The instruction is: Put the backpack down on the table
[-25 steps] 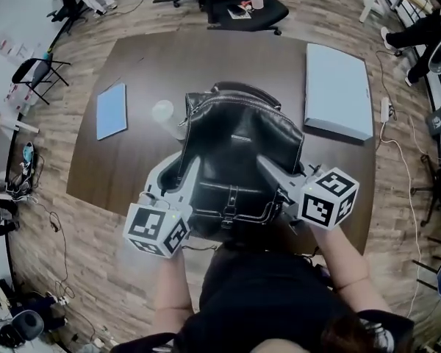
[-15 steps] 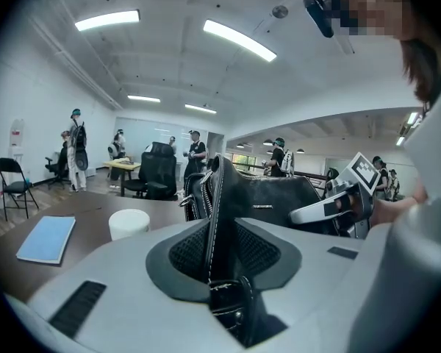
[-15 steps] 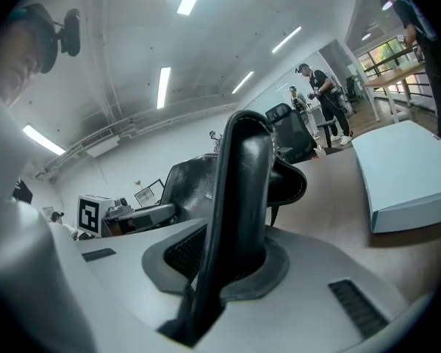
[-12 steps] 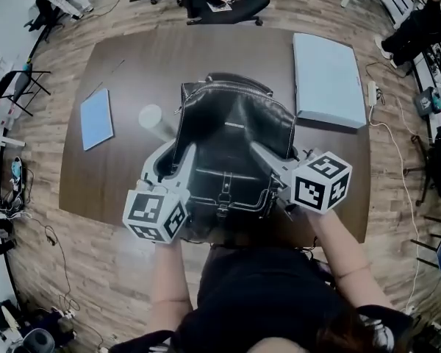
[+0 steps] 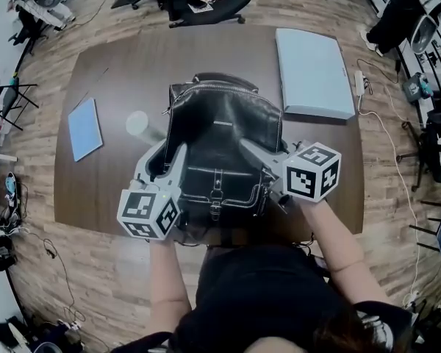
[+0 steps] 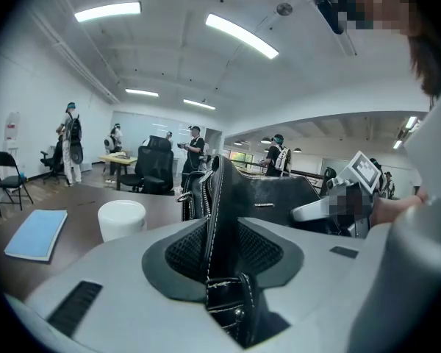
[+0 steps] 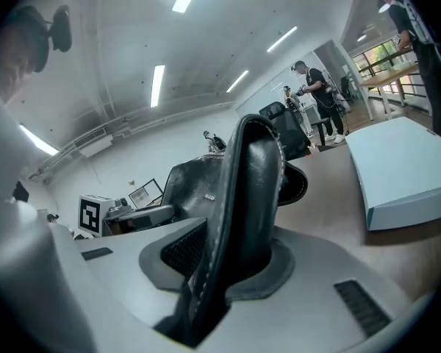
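Black leather backpack [image 5: 224, 134] stands upright near the front edge of a dark brown wooden surface [image 5: 95, 190]; fingers of the left gripper [image 5: 166, 164], which have just been opening, stand loosely apart with a thin stitched strap [image 6: 214, 219] between them; fingers of the right gripper [image 5: 268, 159], also just opening, bracket a padded strap [image 7: 242, 197] without clamping it; a white cup [image 5: 137, 122] sits just beyond the left fingers.
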Tool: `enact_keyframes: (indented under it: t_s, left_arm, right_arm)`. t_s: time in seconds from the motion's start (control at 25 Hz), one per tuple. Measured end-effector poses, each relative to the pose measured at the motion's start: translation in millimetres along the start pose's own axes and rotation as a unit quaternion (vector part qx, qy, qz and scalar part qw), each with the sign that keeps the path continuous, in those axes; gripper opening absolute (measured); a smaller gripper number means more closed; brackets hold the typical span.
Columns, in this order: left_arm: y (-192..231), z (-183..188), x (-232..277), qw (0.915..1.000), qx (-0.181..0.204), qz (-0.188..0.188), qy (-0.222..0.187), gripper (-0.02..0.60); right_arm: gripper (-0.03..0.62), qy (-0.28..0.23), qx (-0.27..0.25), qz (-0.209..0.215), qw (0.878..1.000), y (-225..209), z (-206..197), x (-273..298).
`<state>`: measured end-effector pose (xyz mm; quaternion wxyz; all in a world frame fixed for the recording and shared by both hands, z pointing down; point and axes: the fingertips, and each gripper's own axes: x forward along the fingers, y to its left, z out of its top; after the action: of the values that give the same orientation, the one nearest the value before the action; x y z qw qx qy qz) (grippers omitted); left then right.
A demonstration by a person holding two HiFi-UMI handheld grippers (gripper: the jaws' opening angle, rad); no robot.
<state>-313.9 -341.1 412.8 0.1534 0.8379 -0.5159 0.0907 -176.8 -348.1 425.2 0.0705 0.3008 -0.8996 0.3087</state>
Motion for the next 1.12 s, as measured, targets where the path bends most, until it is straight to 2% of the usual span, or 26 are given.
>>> enact_keyframes:
  t_s: [0.08, 0.28, 0.48, 0.64, 0.84, 1.12]
  left_arm:
    - [-2, -1, 3, 1.0, -0.002, -0.009, 0.003, 0.146]
    - [-13, -9, 4, 0.9992, 0.016, -0.032, 0.015, 0.253]
    - [-9, -5, 3, 0.9989, -0.002, -0.046, 0.009, 0.24]
    - [-4, -4, 5, 0.9998, 0.005, -0.015, 0.006, 0.219]
    - [2, -4, -4, 0.998, 0.041, 0.048, 0.005, 0.255]
    - [4, -2, -11, 0.9958, 0.044, 0.08, -0.005, 0.259]
  right_arm:
    - [0.114, 0.004, 0.0, 0.0, 1.0, -3, 1, 0]
    - [0.138, 0.019, -0.016, -0.005, 1.0, -2, -7, -1]
    - [0.164, 0.025, -0.02, -0.009, 0.999, -6, -10, -3]
    - [0.178, 0.028, -0.027, -0.015, 0.999, -8, -12, -8]
    - [0.183, 0.02, -0.024, -0.026, 0.999, -10, -16, -20]
    - [0.187, 0.016, -0.016, -0.036, 0.999, -13, -23, -30]
